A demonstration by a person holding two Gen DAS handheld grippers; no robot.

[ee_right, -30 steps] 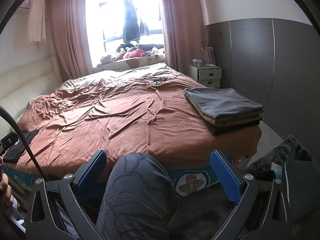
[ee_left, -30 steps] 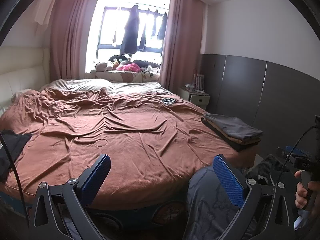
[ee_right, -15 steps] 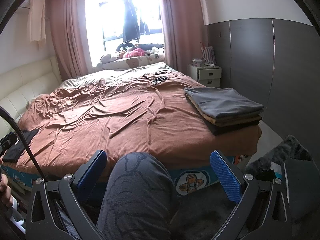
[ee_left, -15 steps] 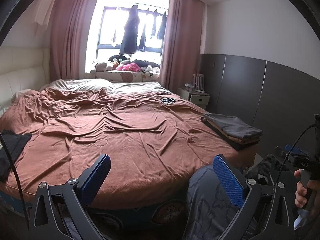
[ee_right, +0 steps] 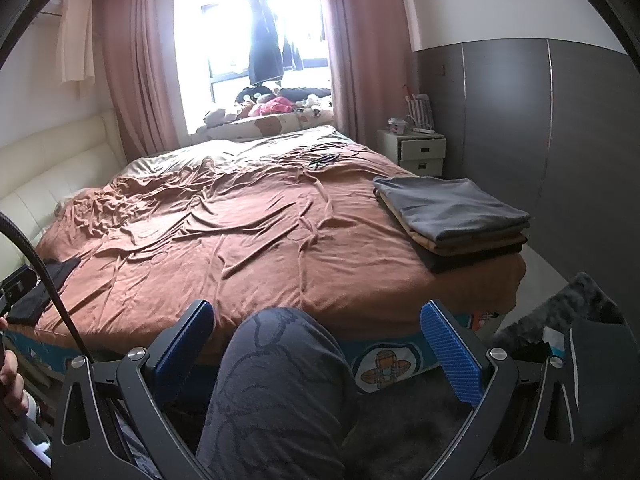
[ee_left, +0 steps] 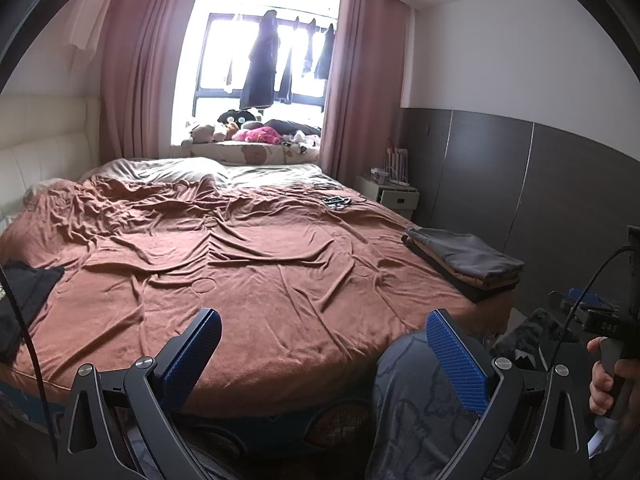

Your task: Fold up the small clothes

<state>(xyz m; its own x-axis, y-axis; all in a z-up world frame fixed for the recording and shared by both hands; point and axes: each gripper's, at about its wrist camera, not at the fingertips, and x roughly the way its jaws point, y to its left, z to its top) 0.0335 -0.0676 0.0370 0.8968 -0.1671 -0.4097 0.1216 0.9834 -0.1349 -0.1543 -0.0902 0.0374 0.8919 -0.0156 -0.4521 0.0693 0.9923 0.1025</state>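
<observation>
Left gripper (ee_left: 322, 354): jaws spread wide, nothing between the blue pads, held low at the foot of the bed.
Right gripper (ee_right: 316, 350): jaws likewise wide apart and empty, above the person's knee (ee_right: 280, 344) in grey patterned trousers.
Bed (ee_right: 248, 240): covered by a wrinkled brown sheet, filling the centre of both views.
Stack of folded clothes (ee_right: 452, 216): grey piece on top, tan and black layers beneath, at 3 o'clock on the bed's right edge; in the left wrist view, same stack (ee_left: 464, 258) at 3 o'clock.
Black garment (ee_left: 24, 292): unfolded, at 9 o'clock on the bed's left edge.
Small dark items (ee_right: 324, 158): at 12 o'clock on the far sheet, too small to identify.
White nightstand (ee_right: 418, 152): beside the bed at 2 o'clock.
Stuffed toys (ee_left: 248, 132): on the window sill, 12 o'clock.
</observation>
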